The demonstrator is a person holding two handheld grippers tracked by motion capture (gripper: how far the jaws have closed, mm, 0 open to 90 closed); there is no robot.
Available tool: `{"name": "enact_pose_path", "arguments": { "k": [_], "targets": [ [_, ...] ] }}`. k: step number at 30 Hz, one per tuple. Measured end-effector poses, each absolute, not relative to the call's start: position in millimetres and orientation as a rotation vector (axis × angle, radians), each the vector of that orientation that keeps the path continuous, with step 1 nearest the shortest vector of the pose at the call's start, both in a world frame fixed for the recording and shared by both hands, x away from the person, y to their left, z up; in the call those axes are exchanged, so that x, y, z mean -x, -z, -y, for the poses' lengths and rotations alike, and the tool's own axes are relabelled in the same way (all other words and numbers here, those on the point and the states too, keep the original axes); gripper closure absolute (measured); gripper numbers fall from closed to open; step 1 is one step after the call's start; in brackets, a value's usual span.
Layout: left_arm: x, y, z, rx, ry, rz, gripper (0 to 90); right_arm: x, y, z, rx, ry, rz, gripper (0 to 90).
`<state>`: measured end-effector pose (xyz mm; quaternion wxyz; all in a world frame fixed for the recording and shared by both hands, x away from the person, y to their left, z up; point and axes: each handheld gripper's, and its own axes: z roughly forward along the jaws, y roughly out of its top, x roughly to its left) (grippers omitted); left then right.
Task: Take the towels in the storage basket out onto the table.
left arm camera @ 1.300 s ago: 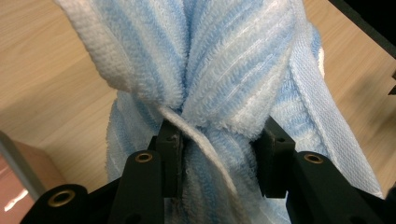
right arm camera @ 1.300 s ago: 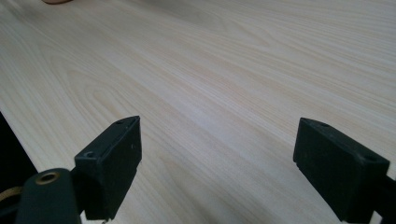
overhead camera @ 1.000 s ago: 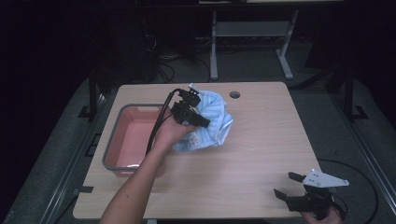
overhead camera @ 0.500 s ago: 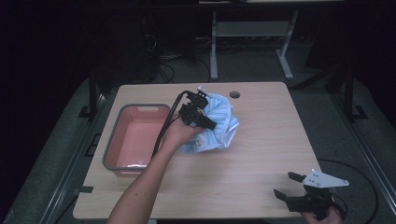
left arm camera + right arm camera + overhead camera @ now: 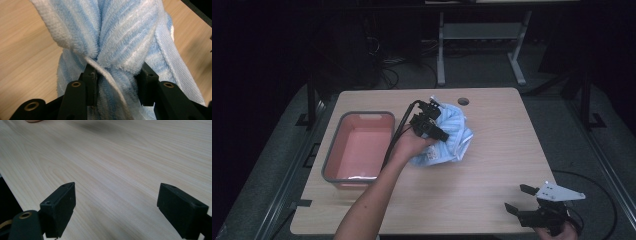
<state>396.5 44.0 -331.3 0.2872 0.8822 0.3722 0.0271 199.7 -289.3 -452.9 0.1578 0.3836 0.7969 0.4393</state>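
Observation:
A blue and white striped towel (image 5: 454, 135) lies bunched at the middle of the wooden table (image 5: 492, 160). My left gripper (image 5: 434, 122) is shut on a gathered fold of it, and the towel (image 5: 120, 45) bulges out above the two black pads (image 5: 90, 82) in the left gripper view. At the table's near right corner my right gripper (image 5: 518, 199) stands open over bare wood. Its jaws are wide apart with nothing between them in the right gripper view (image 5: 116, 202).
A grey tub with a pink inside (image 5: 332, 155) stands on the left of the table, just left of my left forearm. A round cable hole (image 5: 463, 101) sits near the far edge. Dark floor and a desk frame (image 5: 442, 45) lie beyond.
My left gripper has shifted to the right and sunk a little with the towel in it, and the towel bunch has moved the same way. The right gripper has stayed put.

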Motion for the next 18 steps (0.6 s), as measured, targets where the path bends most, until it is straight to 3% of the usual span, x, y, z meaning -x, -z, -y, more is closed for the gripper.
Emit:
{"name": "enact_pose_path", "arguments": {
  "k": [18],
  "targets": [
    [-399.9, 355.5, -18.8, -2.380, -0.021, -0.984, 58.7, -199.8, 452.8, 289.7, -1.094, -1.262, -2.279, 14.8]
  ]
}}
